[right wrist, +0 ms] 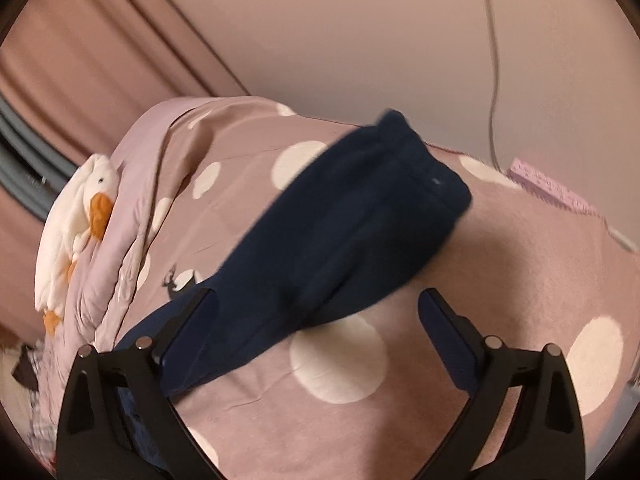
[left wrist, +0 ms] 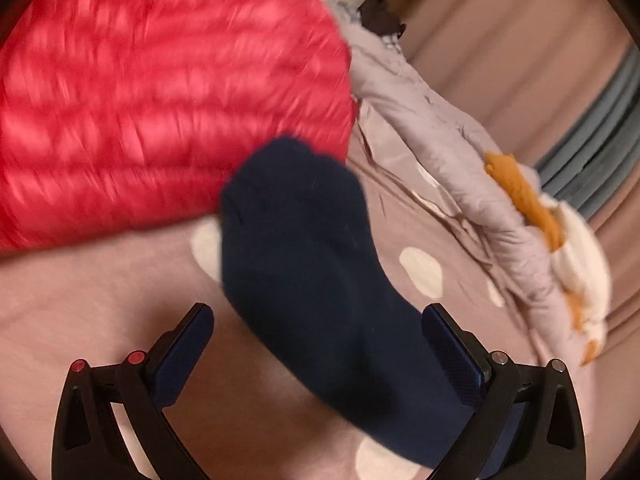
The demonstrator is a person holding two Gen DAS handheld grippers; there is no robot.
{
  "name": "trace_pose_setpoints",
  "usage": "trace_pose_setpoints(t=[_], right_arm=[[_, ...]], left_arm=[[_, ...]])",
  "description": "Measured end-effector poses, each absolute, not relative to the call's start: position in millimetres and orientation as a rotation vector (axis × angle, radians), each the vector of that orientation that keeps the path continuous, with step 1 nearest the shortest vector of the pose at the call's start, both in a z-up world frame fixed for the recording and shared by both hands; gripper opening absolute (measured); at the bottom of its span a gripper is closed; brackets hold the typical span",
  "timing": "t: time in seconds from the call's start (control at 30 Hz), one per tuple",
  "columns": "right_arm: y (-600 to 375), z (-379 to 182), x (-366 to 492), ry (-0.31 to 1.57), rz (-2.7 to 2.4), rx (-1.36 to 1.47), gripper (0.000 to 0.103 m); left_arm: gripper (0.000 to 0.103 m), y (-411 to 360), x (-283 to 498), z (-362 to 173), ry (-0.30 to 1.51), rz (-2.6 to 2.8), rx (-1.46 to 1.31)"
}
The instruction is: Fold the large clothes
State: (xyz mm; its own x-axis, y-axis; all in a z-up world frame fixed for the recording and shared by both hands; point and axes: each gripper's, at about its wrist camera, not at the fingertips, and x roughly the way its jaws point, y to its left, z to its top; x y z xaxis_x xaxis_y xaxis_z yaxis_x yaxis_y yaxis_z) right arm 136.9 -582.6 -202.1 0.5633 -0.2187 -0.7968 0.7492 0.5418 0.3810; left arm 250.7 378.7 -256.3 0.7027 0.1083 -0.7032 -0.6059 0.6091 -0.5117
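Observation:
A dark navy garment [left wrist: 304,256] lies folded on the pink dotted bedsheet [left wrist: 100,304]. In the left wrist view it runs from the lower right, past my right finger, up to a red quilted jacket [left wrist: 160,100]. My left gripper [left wrist: 318,322] is open, with the navy cloth between and under its fingers, not pinched. In the right wrist view the navy garment [right wrist: 340,232] stretches from my left finger up to the right, ending in a folded hem. My right gripper [right wrist: 318,308] is open above it.
A bunched pink duvet [left wrist: 440,128] with a white and orange duck plush [left wrist: 560,232] lies along the right side; the plush also shows in the right wrist view [right wrist: 76,216]. Pink curtains [right wrist: 100,40] and a wall stand behind the bed. A cable [right wrist: 494,60] hangs down the wall.

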Motion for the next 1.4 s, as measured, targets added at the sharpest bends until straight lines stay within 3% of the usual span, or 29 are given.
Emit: trace_pose_setpoints(t=[0.23,0.3,0.37,0.4,0.5,0.53,0.57,0.6,0.63,0.67,0.83,1.1,1.2,1.4], right_arm=[[-588,-228,144,0.746,-0.643,0.925,0.1],[-588,-235,147,0.751,-0.641,0.936,0.101],[-591,-238,145,0.725,-0.635,0.961,0.101],[-593,-239,144,0.702,-0.636,0.978,0.101],[-598,-244,147,0.623,-0.649,1.048,0.1],[-599,-244,151,0.602,-0.63,1.06,0.09],[-599,-246,155,0.591,-0.61,1.072,0.069],[-601,-248,158,0.596,-0.602,1.087,0.055],[-603,-254,161,0.62,-0.634,1.105,0.03],[-604,-257,160,0.627,-0.669,1.116,0.017],[-603,-251,158,0.571,-0.644,1.119,0.016],[-559,-171,178,0.526,-0.54,0.893,0.015],[-512,-138,204,0.517,-0.434,0.786,0.015],[-352,-108,275,0.637,-0.082,0.516,0.015]], left_arm=[[0.098,395,282,-285,0.645,0.194,-1.074],[0.08,402,287,-286,0.634,0.191,-1.136],[0.033,411,283,-294,0.652,0.257,-1.159],[0.023,416,279,-300,0.668,0.309,-1.172],[0.021,418,268,-301,0.616,0.294,-1.213],[0.021,416,267,-299,0.617,0.31,-1.206],[0.019,414,267,-294,0.623,0.331,-1.194],[0.019,411,266,-288,0.625,0.359,-1.185],[0.019,407,265,-283,0.626,0.383,-1.18],[0.019,404,264,-278,0.628,0.401,-1.168],[0.019,390,269,-235,0.696,0.471,-0.954],[0.019,367,262,-173,0.684,0.496,-0.757],[0.019,357,257,-147,0.685,0.522,-0.679],[0.019,349,229,-161,0.666,0.538,-0.678]])
